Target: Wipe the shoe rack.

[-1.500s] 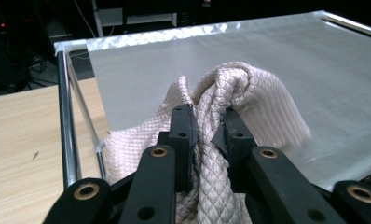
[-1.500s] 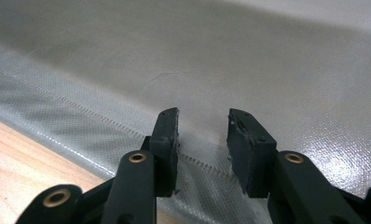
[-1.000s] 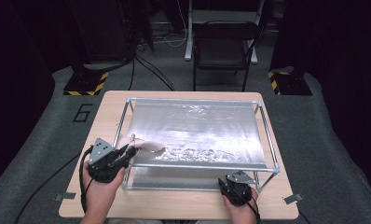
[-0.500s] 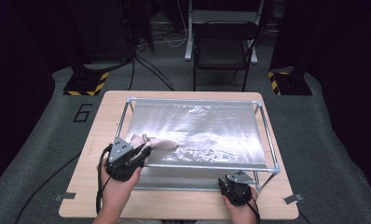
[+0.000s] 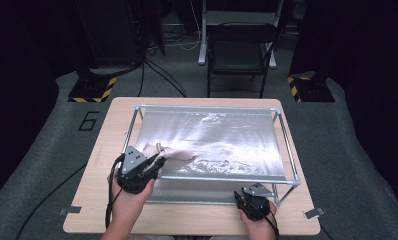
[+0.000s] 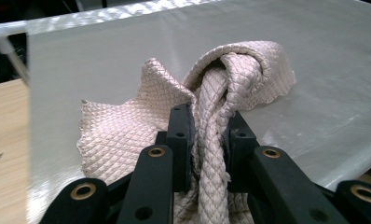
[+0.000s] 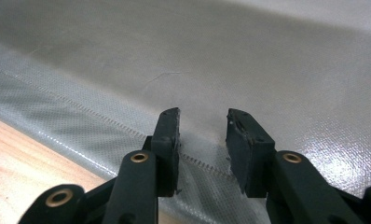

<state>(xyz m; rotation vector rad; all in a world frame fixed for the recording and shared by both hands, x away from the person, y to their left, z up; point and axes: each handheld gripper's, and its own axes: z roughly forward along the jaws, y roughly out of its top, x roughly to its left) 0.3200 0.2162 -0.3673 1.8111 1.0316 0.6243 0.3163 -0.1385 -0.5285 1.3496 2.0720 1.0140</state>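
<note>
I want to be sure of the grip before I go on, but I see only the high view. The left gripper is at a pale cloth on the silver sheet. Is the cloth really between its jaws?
Observer: Yes. In the left gripper view the left gripper is shut on the cloth; a bunched fold runs between its two pads.
Operator: What surface has the cloth?
Observer: A quilted diamond pattern, beige-pink, with one end curled over into a loop just beyond the jaws.
Operator: And the right gripper, does it hold something?
Observer: No. The right gripper stands open with nothing between the jaws, over the stitched hem of the silver sheet.
</note>
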